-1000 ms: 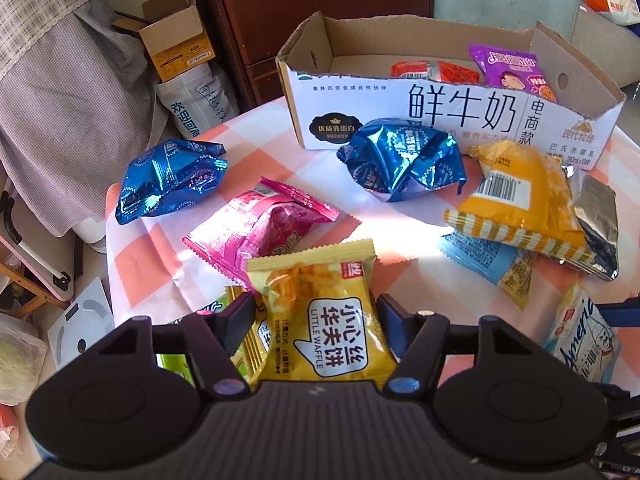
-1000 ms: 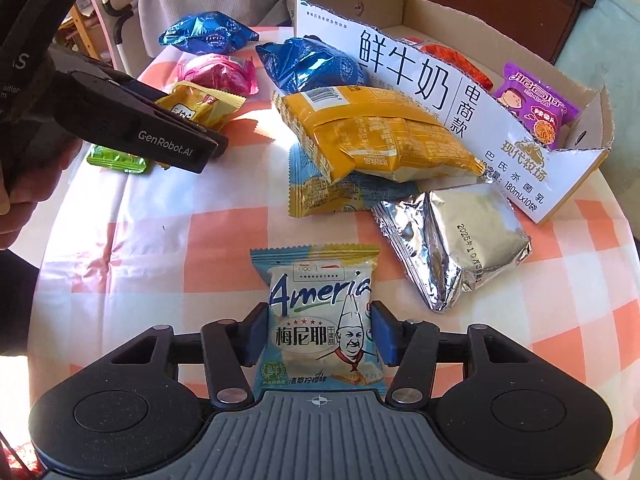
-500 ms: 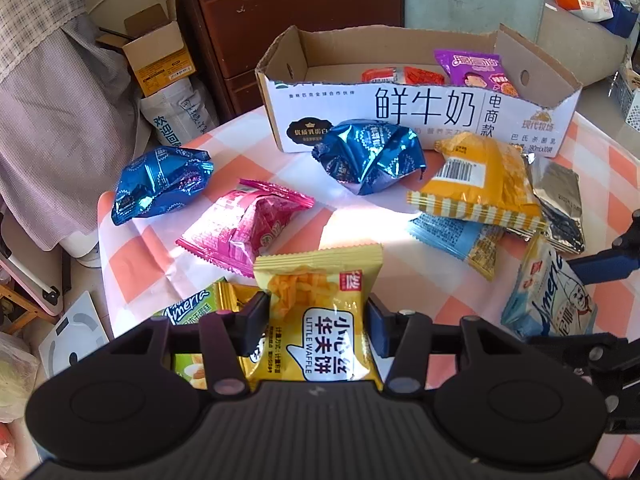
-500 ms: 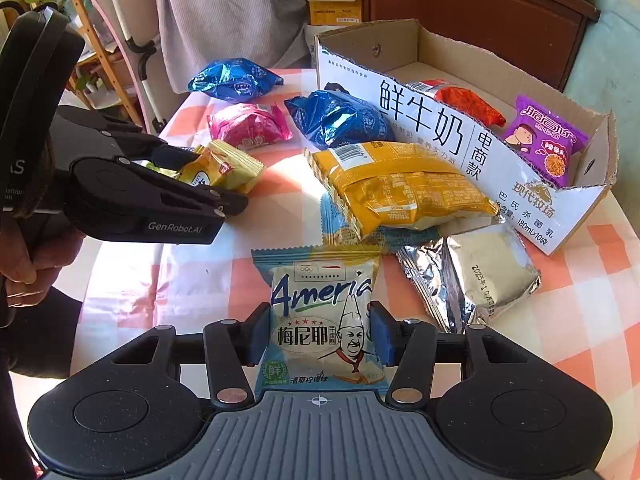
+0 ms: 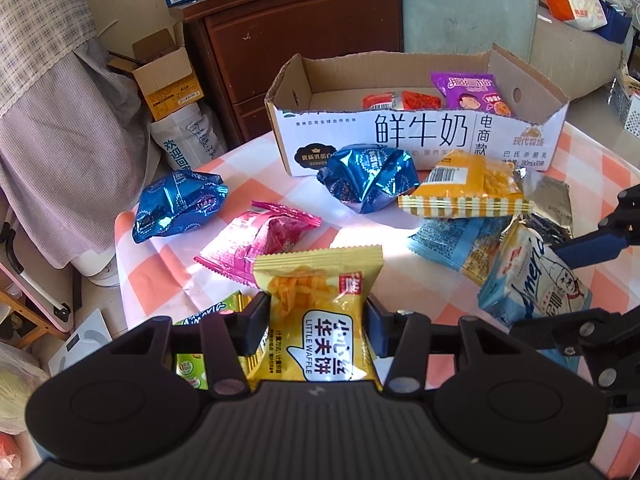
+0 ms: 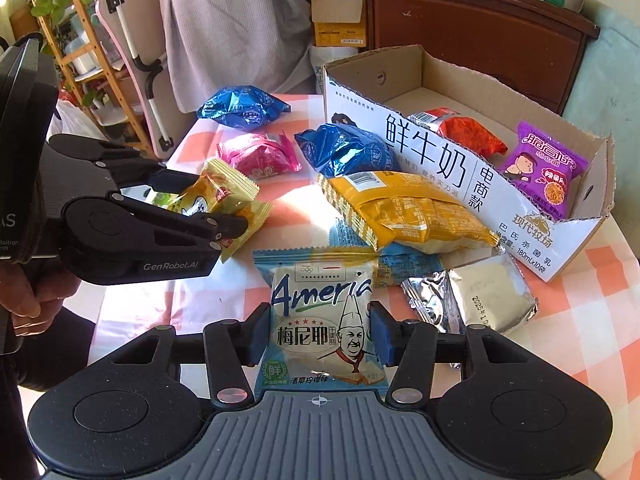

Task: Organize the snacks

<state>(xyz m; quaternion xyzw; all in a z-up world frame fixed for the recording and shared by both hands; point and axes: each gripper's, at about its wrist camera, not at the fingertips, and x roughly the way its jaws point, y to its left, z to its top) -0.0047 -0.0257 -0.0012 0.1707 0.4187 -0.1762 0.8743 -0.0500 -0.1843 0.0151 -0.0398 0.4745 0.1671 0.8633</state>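
My left gripper [image 5: 316, 320] is shut on a yellow Little Waffle packet [image 5: 320, 320] and holds it above the checked table; it also shows in the right wrist view [image 6: 224, 208]. My right gripper [image 6: 320, 336] is shut on a pale blue Ameria biscuit packet [image 6: 320, 320], lifted off the table; it also shows in the left wrist view [image 5: 532, 280]. The open cardboard milk box [image 5: 420, 136] stands at the back with a purple packet [image 6: 544, 168] and a red packet [image 6: 464, 132] inside.
On the table lie two blue foil bags [image 5: 176, 204] [image 5: 368, 180], a pink packet [image 5: 256, 244], a yellow bag [image 5: 464, 188] on a blue packet [image 5: 460, 244], a silver pouch [image 6: 480, 300] and a green packet [image 5: 192, 360]. A wooden cabinet [image 5: 300, 60] stands behind.
Both grippers have risen with their packets, and both views have pulled back from the table. The grips have not changed.
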